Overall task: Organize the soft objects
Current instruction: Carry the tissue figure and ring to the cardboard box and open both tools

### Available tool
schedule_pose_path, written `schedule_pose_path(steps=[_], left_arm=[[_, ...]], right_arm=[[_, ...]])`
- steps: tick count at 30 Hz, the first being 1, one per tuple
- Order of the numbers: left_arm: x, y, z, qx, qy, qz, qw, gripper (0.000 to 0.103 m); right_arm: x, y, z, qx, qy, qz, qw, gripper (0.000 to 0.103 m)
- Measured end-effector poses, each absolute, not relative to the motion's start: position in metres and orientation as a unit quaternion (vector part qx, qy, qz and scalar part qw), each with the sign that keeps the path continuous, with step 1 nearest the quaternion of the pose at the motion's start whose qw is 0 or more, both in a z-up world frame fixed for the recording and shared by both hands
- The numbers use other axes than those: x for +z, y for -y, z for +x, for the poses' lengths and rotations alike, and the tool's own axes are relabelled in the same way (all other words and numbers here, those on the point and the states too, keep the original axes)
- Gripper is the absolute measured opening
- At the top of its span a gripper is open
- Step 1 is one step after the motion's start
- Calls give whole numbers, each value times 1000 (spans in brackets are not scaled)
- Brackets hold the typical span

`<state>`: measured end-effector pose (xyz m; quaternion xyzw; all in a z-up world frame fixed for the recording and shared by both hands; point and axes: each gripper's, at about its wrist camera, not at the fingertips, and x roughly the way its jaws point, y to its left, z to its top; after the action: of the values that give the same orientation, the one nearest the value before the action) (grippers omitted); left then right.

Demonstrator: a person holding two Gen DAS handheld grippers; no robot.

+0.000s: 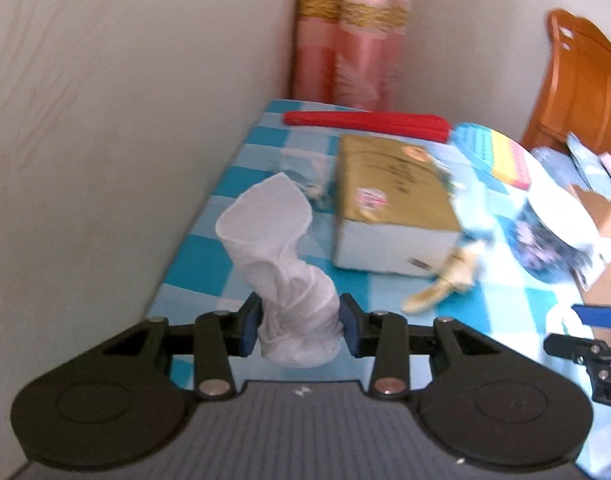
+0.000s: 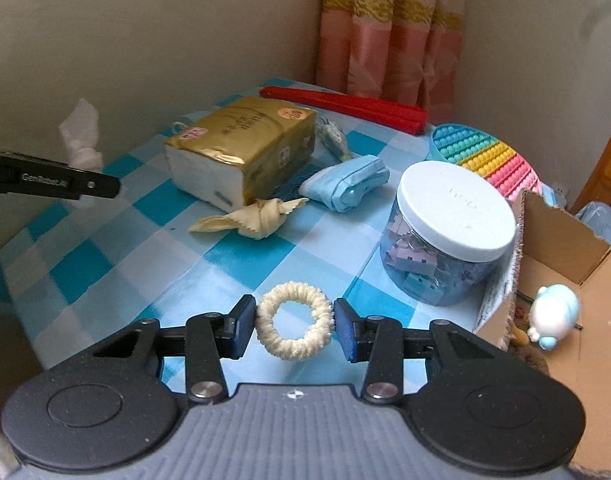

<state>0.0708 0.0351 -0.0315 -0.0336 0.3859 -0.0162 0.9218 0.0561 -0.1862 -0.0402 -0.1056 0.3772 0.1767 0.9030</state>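
**Op A:** Left wrist view: my left gripper (image 1: pixel 300 326) is closed on a white cloth (image 1: pixel 279 264). Both pads press its twisted lower part, and the rest stands up loose above the jaws, clear of the checked tablecloth (image 1: pixel 193 264).

**Op B:** I see that cloth from the right wrist too, bunched at the tip of your claw over the table's left side, near the wall (image 2: pixel 145 32). My right gripper (image 2: pixel 294 326) holds a cream hair tie (image 2: pixel 293 326). The ring sits flat between the pads, touching both, with the tablecloth showing through its hole.

**Op A:** What else is on the table on your side?

**Op B:** A gold pack of tissues (image 2: pixel 241 148) near the middle. Just in front of it lies a knotted yellow cloth (image 2: pixel 257 220), and to its right a folded light blue cloth (image 2: pixel 345 182). Behind that one there is a small pale bundle (image 2: pixel 333 136) against the tissue pack; I cannot tell what it is.

**Op A:** And the right edge?

**Op B:** A clear jar (image 2: pixel 445 248) with a white lid, full of clips, stands beside a cardboard box (image 2: pixel 565 248). A blue and white toy (image 2: pixel 553 316) lies inside the box. Behind the jar is a rainbow bubble pad (image 2: pixel 485 156), and a red folded fan (image 2: pixel 345 106) lies along the back near the pink curtain (image 2: pixel 393 32).
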Motion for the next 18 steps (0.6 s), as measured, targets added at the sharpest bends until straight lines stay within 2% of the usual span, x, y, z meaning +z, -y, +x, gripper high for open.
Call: schedule_pose_path(steps=[12, 18], left_arm=[[-16, 21, 40, -101, -413, -9, 905, 40], [-9, 54, 34, -145, -418, 15, 897, 40]], right_arm=[[-3, 236, -3, 167, -317, -131, 925, 48], [9, 280, -5, 117, -307, -130, 935, 48]])
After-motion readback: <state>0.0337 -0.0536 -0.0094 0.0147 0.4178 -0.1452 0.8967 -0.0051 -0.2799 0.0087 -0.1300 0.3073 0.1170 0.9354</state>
